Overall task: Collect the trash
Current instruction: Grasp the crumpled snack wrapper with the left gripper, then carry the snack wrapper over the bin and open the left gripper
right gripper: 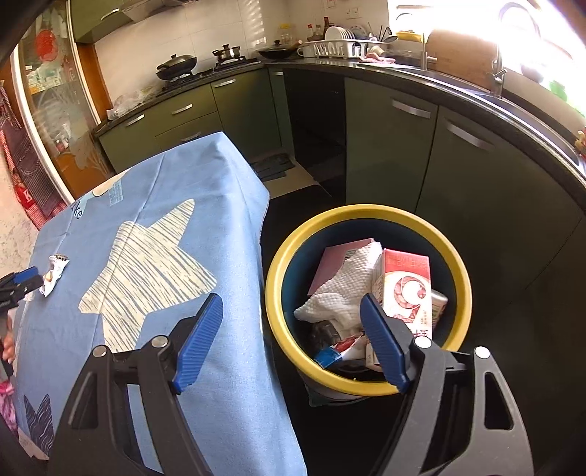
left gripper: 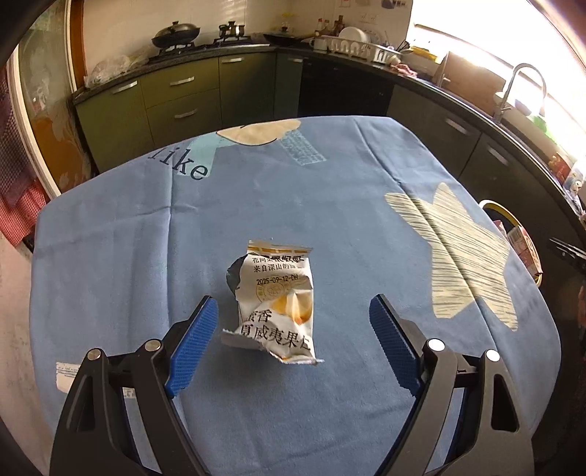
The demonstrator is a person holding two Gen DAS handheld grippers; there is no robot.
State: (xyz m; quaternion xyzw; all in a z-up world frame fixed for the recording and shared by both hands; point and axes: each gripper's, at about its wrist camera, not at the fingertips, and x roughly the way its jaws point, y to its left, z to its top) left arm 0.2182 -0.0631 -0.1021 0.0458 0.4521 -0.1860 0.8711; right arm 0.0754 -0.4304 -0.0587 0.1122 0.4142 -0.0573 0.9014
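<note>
A crumpled white snack wrapper (left gripper: 276,304) with Chinese print lies on the blue tablecloth (left gripper: 293,205). My left gripper (left gripper: 293,305) is open, its blue pads on either side of the wrapper's near part, not touching it. My right gripper (right gripper: 291,304) is open and empty, hovering over the table's right edge and the yellow-rimmed bin (right gripper: 454,256). The bin holds a red-and-white carton (right gripper: 406,289), a paper towel (right gripper: 344,282) and other scraps. The wrapper (right gripper: 55,272) and the left gripper's fingertips (right gripper: 25,274) show at the far left of the right wrist view.
The bin (left gripper: 512,223) stands on the floor just off the table's right side. Green kitchen cabinets (right gripper: 388,135) with a dark countertop run behind and to the right. A stove with a wok (left gripper: 175,34), a dish rack (left gripper: 362,45) and a sink tap (left gripper: 527,88) sit on the counter.
</note>
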